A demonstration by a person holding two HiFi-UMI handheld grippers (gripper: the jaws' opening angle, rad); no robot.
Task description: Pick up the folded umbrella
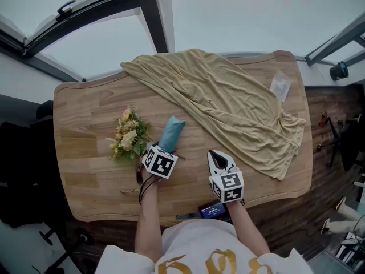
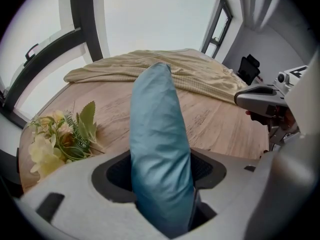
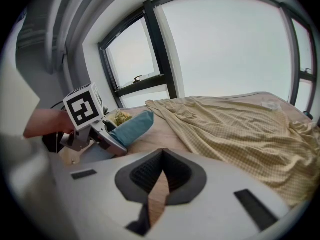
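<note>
We take the bunch of artificial flowers (image 1: 129, 135) on the wooden table (image 1: 80, 153) as our reference. The folded umbrella (image 1: 171, 132), in its blue sleeve, is just beside the flowers, on the side that faces the yellow checked cloth (image 1: 228, 104), and it does not touch them. Our left gripper (image 1: 163, 151) is pinching this umbrella. In the left gripper view the blue body (image 2: 157, 149) fills the space between the two jaws and rises out of them, and the flowers (image 2: 57, 141) stay low to one side. In the right gripper view the umbrella (image 3: 131, 128) stands tilted, its free end higher than the end in the jaws, and it seems to be off the wood, though we cannot see the underside well. Our right gripper (image 1: 216, 158) waits on the far side of the umbrella from the flowers, apart from both. Its jaws are drawn together, with only a thin slit between them through which the table shows, and they hold nothing. The cloth lies still further from the flowers, across the far half of the table, and no gripper touches it. We judge that the main part of the task is done, because the grasp is made and the lift appears to be started. What is left, as far as we can tell, is to bring the umbrella clearly up from the table and keep it firm in the jaws, since the smooth sleeve could slip.
</note>
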